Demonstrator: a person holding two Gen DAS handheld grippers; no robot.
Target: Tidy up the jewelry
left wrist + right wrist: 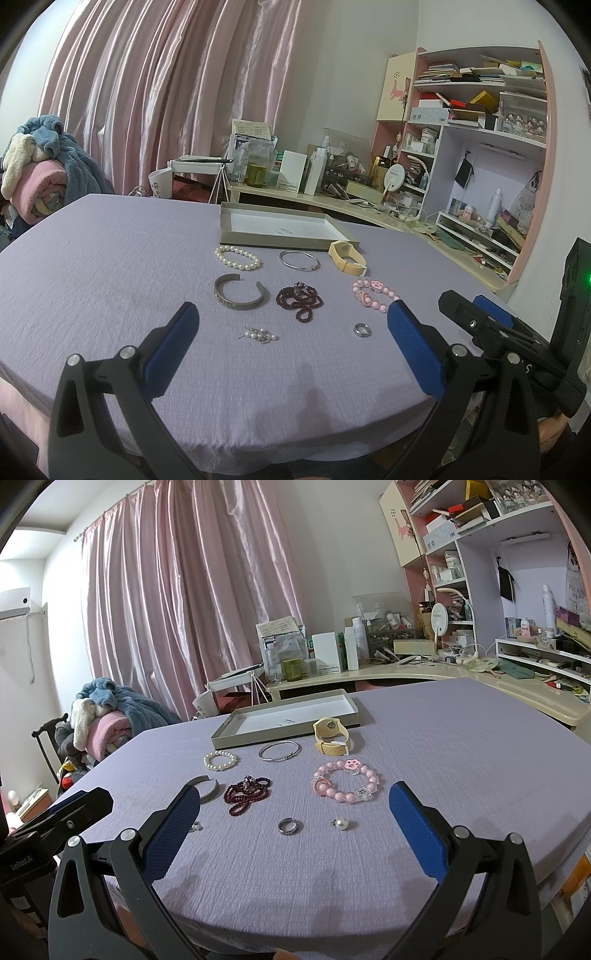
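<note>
Jewelry lies spread on a lilac tablecloth (110,258) in front of a shallow grey box tray (284,242): a white pearl bracelet (237,256), a thin silver bangle (299,260), a yellow watch (347,256), a silver cuff (238,293), dark red beads (300,301), a pink bead bracelet (345,781), a silver ring (288,826), a pearl earring (341,824) and a small pearl cluster (260,335). My left gripper (291,314) and right gripper (293,794) both hover open above the table's near edge, holding nothing.
A cluttered cream desk (406,674) and pink shelves (480,129) stand behind and to the right. A pile of blankets (107,716) sits on a chair at the left, before a pink curtain (166,92). The right gripper's body (517,332) shows in the left wrist view.
</note>
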